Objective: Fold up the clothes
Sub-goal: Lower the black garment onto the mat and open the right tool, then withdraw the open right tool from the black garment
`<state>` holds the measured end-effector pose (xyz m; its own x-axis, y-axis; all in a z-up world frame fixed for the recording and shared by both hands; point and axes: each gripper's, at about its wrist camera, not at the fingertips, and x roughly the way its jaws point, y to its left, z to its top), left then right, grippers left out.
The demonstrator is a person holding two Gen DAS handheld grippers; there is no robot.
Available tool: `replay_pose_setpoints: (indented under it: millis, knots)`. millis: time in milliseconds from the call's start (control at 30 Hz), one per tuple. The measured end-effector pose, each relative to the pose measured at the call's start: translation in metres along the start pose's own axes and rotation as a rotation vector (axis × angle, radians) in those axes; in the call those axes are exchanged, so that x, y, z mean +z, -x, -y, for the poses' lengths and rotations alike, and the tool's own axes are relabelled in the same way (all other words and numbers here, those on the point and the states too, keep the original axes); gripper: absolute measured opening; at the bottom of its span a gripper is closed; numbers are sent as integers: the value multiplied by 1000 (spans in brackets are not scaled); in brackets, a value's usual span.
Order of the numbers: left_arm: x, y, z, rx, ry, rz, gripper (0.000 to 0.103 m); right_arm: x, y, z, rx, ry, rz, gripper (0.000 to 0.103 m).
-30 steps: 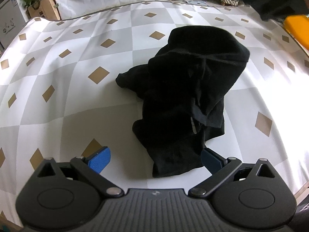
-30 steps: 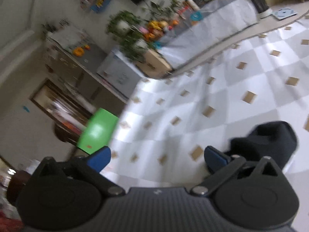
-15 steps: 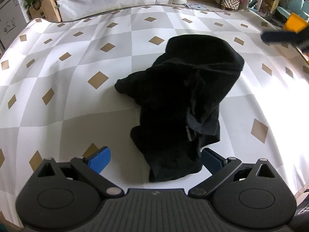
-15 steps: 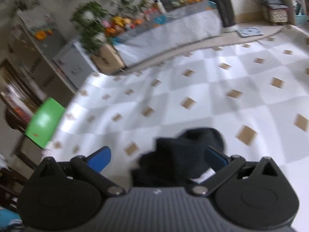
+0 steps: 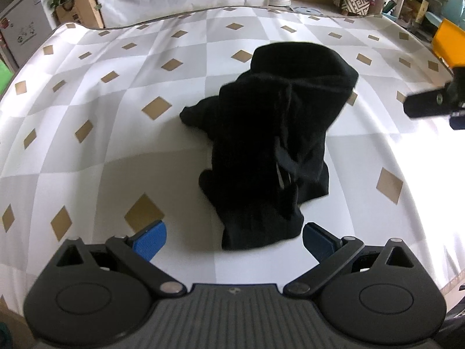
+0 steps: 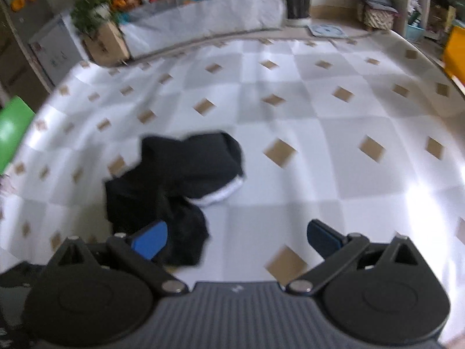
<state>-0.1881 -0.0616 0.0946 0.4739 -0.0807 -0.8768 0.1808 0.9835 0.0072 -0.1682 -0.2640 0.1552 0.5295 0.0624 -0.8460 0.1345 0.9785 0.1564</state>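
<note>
Under both of your grippers spreads a cloth-covered table [image 5: 87, 151], its white and grey checks dotted with small tan diamonds. It fills most of both wrist views, and bright glare washes out its right side. Past the far edge you see a counter draped in white cloth [image 6: 203, 14], topped with fruit and plants, and a cardboard box [image 5: 78, 11] standing by it on the left.

The black garment [image 5: 270, 145] lies in a crumpled heap near the middle of the table, bunched and folded over itself, with one rounded end toward the far side and a narrower end reaching toward your left gripper. A thin pale strip shows among its folds.

Your left gripper [image 5: 234, 240] is held just above the table with its jaws spread wide, empty, the near end of the garment lying between and just ahead of the two blue pads [image 5: 151, 240].

Your right gripper [image 6: 237, 240] is also wide open and holds nothing. In its blurred view the garment sits to the left, its near edge behind the left pad. From the left wrist view, part of that gripper shows at the far right edge, clear of the garment.
</note>
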Motion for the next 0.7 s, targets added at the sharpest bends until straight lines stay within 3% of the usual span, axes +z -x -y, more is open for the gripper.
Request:
replay_pose_setpoints:
  millis: [233,467,700]
  knots:
    - [-21,12,8,17,9,-6,100,-26,11,2,-60,62,-42,103]
    - [-35,20,9,37,33,-12,100,-43,26,-4,-49,87,-55,103]
    - [-40,27,1,14,135,-38,100,-54,34,-9,-81,115,-48,103]
